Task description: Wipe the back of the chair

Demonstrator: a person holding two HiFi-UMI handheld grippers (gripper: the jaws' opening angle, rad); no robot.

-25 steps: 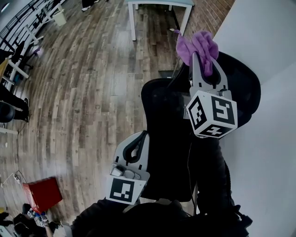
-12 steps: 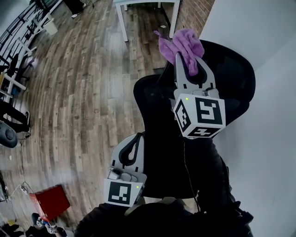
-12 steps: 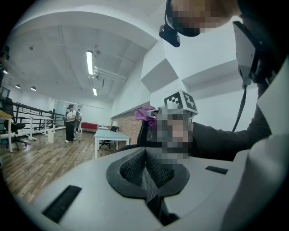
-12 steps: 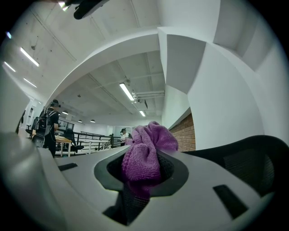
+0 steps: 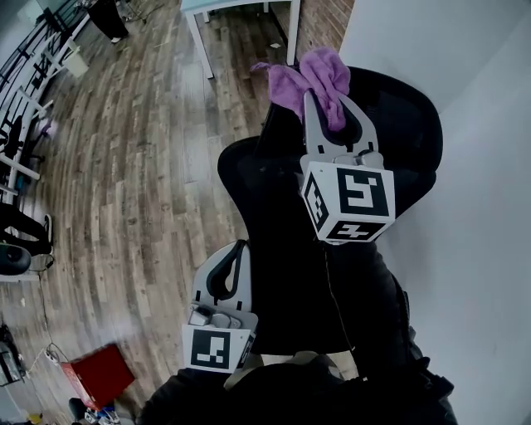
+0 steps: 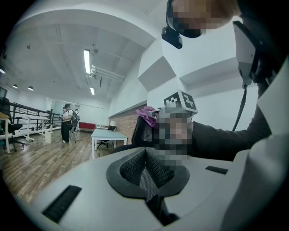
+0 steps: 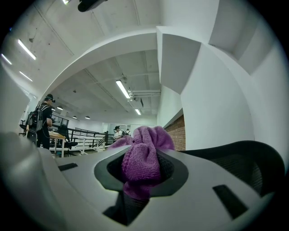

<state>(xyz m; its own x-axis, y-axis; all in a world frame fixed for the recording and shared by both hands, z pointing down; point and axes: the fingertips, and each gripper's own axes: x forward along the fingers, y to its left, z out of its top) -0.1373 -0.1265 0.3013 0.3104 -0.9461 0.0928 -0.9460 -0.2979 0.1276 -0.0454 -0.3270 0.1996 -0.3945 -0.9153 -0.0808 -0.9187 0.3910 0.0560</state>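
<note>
A black mesh office chair point(image 5: 282, 249) stands below me, its curved headrest point(image 5: 398, 124) toward the white wall. My right gripper point(image 5: 328, 104) is shut on a purple cloth point(image 5: 311, 79), held over the top of the chair back near the headrest. In the right gripper view the purple cloth point(image 7: 143, 164) bulges out between the jaws, with the headrest point(image 7: 244, 164) at the right. My left gripper point(image 5: 236, 249) is shut with nothing in it, low beside the chair back's left edge. In the left gripper view its jaws meet point(image 6: 145, 151), and the cloth point(image 6: 148, 112) shows far off.
A white wall point(image 5: 465, 249) runs close along the chair's right side, with a brick section point(image 5: 323, 17) beyond. A white table point(image 5: 232, 17) stands ahead on the wooden floor point(image 5: 124, 183). A red box point(image 5: 99, 373) lies at lower left. People stand by railings in the distance point(image 6: 67, 122).
The right gripper with the purple cloth has shifted left and a little up in the head view, along with the chair. The left gripper has hardly moved.
</note>
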